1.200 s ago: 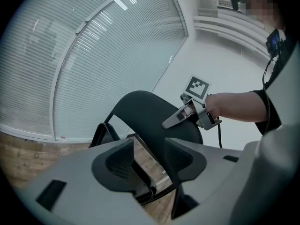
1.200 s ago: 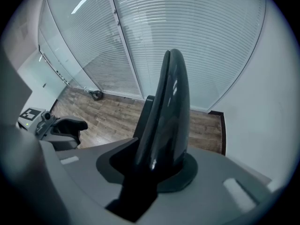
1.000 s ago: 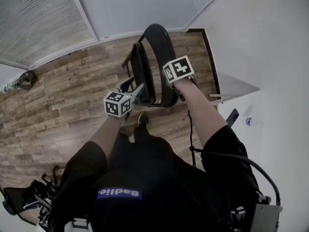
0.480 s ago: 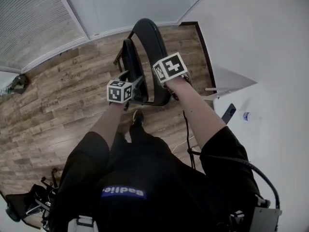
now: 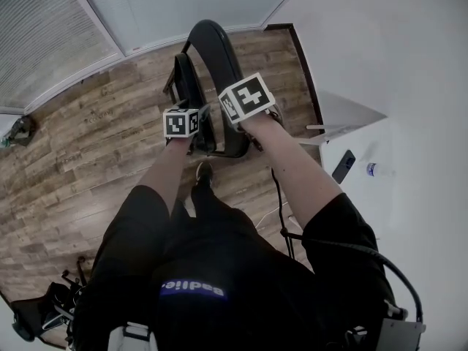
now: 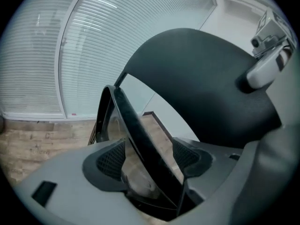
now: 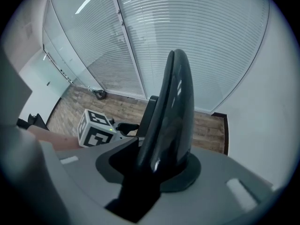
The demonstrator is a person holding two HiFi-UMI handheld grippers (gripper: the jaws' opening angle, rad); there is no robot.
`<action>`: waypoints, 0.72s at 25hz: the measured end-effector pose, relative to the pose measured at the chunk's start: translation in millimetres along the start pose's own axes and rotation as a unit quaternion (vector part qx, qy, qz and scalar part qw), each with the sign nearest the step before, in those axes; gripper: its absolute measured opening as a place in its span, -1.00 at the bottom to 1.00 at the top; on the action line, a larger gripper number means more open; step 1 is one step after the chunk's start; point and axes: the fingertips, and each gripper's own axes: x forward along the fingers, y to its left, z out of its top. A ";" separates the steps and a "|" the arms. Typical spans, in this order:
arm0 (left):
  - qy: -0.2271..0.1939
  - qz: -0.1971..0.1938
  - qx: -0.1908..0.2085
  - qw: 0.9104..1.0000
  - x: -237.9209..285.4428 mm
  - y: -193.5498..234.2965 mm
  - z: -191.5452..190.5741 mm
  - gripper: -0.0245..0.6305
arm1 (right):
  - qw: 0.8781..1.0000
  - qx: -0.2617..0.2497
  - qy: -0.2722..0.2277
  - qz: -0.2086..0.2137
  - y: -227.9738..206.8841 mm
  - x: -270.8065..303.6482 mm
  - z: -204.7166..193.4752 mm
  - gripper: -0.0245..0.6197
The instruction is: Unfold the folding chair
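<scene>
The black folding chair stands folded on the wood floor, its curved backrest [image 5: 213, 46] nearest the wall and its seat [image 5: 185, 86] folded up beside it. My right gripper [image 7: 161, 168] is shut on the top edge of the backrest [image 7: 174, 107]. My left gripper [image 6: 150, 156] sits lower, with the thin edge of the seat [image 6: 135, 132] running between its pads [image 6: 111, 159]. Its jaws have just been opening, and floor shows between the pad and the seat edge. The left gripper's marker cube [image 7: 95, 128] shows beside the chair in the right gripper view.
A glass wall with blinds [image 5: 110, 9] runs behind the chair and a white wall [image 5: 395, 57] stands to the right. A phone [image 5: 343, 167] and a small bottle [image 5: 374, 170] lie on the right. A cable [image 5: 281, 207] trails by my foot [image 5: 202, 172]. Dark bags [image 5: 40, 314] sit at bottom left.
My left gripper has dropped and moved in toward the chair, onto the seat's edge, with its jaws spread wider. The right gripper has kept its hold on the backrest.
</scene>
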 end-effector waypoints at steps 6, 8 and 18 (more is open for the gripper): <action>0.042 0.016 -0.009 0.999 30.2 3.6 -13.8 -0.01 | 1.000 -0.008 -0.001 0.010 7.2 -1.1 -1.5 -0.57; 0.053 0.019 -0.010 0.998 35.7 5.3 -17.6 -0.01 | 1.000 -0.010 -0.001 0.013 8.2 -1.1 -0.6 -0.57; 0.056 0.013 -0.028 0.998 37.5 5.6 -23.5 -0.02 | 1.000 -0.012 -0.001 0.012 7.7 -2.2 -0.2 -0.58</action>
